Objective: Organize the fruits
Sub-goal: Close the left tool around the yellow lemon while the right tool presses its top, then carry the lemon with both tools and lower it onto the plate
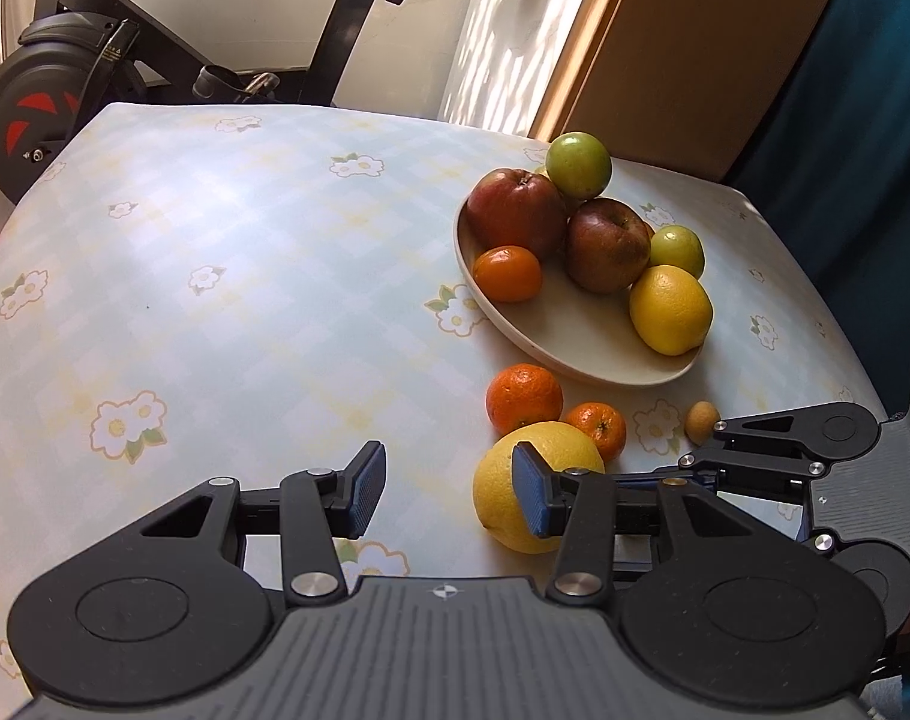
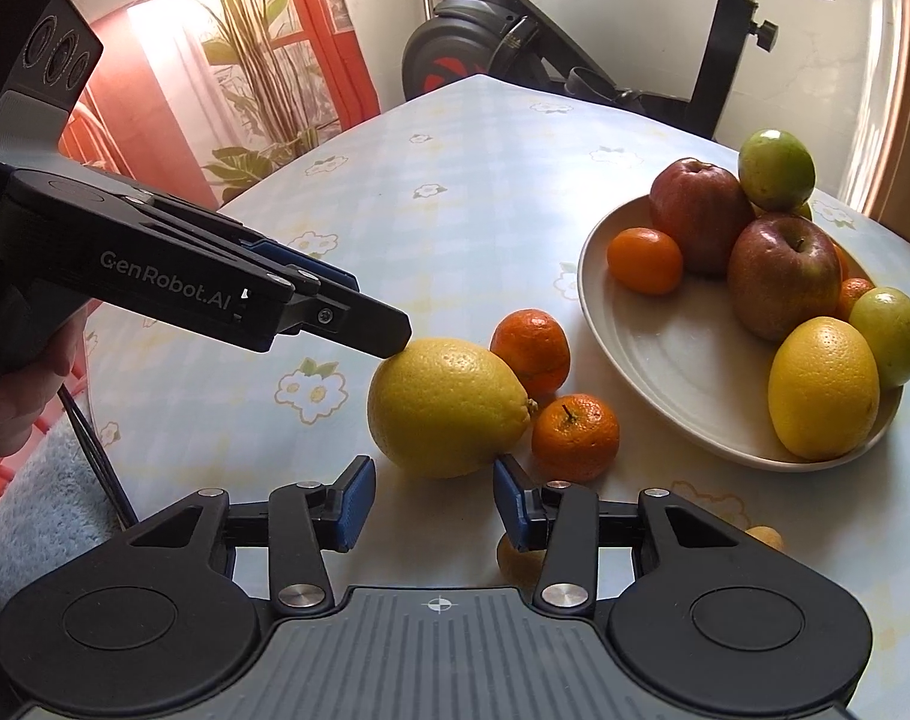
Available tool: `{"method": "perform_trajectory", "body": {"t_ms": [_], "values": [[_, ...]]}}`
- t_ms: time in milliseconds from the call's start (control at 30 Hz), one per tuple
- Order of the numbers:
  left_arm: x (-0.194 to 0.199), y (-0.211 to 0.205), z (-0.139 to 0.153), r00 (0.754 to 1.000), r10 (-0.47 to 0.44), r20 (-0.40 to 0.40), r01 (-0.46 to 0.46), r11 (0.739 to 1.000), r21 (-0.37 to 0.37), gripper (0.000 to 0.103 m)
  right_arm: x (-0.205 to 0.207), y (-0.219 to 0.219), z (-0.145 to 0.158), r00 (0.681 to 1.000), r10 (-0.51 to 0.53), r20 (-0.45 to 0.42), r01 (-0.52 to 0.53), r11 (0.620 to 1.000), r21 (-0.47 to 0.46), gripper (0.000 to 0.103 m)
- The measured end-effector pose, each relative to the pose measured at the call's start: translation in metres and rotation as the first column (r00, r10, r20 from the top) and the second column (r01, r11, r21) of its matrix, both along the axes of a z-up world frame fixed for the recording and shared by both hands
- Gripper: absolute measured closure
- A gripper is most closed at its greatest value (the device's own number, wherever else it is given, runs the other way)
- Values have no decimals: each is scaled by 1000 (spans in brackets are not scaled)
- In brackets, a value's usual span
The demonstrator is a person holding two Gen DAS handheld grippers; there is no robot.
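An exercise bike and a potted plant stand behind the table, which wears a pale checked cloth with printed daisies. A cream bowl on it holds apples, green fruits, a tangerine and a lemon. Just beside the bowl lie a large lemon and two tangerines. The left gripper has its fingers apart, one pad touching the large lemon. The right gripper sits near the same lemon, fingers apart and holding nothing.
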State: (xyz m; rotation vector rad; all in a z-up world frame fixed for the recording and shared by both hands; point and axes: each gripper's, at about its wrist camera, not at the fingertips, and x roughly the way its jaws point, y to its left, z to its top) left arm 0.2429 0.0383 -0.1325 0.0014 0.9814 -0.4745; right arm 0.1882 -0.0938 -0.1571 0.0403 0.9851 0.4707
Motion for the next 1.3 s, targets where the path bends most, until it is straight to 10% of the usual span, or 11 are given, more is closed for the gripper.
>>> {"method": "perform_trajectory", "body": {"t_ms": [1300], "values": [[27, 2, -14, 989, -33, -142, 3, 978, -207, 56, 27, 1, -13, 998, -62, -21, 64, 993, 98, 57]]}}
